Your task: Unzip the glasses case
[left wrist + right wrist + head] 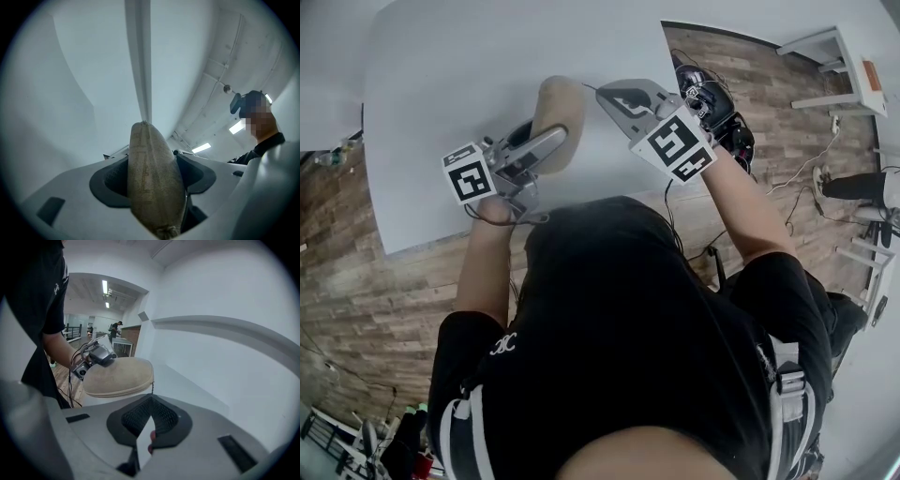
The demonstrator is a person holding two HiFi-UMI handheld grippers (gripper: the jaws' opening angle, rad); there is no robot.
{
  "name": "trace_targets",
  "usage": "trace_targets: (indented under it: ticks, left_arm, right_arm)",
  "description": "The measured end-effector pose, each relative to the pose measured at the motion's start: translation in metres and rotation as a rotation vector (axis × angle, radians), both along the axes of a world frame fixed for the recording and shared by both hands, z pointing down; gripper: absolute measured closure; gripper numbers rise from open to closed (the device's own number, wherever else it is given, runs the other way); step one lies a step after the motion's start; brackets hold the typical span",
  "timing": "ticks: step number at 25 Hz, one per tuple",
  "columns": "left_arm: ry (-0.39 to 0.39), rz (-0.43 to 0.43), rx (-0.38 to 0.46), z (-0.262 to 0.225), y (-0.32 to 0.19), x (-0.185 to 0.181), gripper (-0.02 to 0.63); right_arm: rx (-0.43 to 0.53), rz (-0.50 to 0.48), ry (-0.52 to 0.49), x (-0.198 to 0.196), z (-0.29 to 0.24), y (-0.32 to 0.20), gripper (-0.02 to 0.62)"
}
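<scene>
Beige suede oval glasses case (558,112) sits clamped edge-up between the left gripper (546,142) pads over a white table (441,84); the right gripper (150,401) is pinched closed on its thin dark zipper pull (152,389).

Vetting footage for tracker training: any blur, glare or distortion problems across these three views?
Head view: strong fisheye, even light, white table bright but not blown out. Left gripper view: dim, heavy dark vignette, glasses case sharp, ceiling lights clipped. Right gripper view: sharp, wall ledge bowed, zipper pull thin but legible.
</scene>
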State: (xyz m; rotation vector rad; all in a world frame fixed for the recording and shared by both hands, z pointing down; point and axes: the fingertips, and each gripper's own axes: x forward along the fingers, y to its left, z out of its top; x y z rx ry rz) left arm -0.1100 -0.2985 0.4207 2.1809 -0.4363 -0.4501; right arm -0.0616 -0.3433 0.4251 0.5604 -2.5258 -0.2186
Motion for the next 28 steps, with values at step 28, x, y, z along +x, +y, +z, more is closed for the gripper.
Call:
trace_targets:
  ticks: [28]
  left_arm:
    - [0.347,-0.315,-0.253,-0.013,-0.066,-0.049,0.304]
  right_arm:
    - [-0.128,-0.191,-0.012,-0.046,0.022,0.076,0.581]
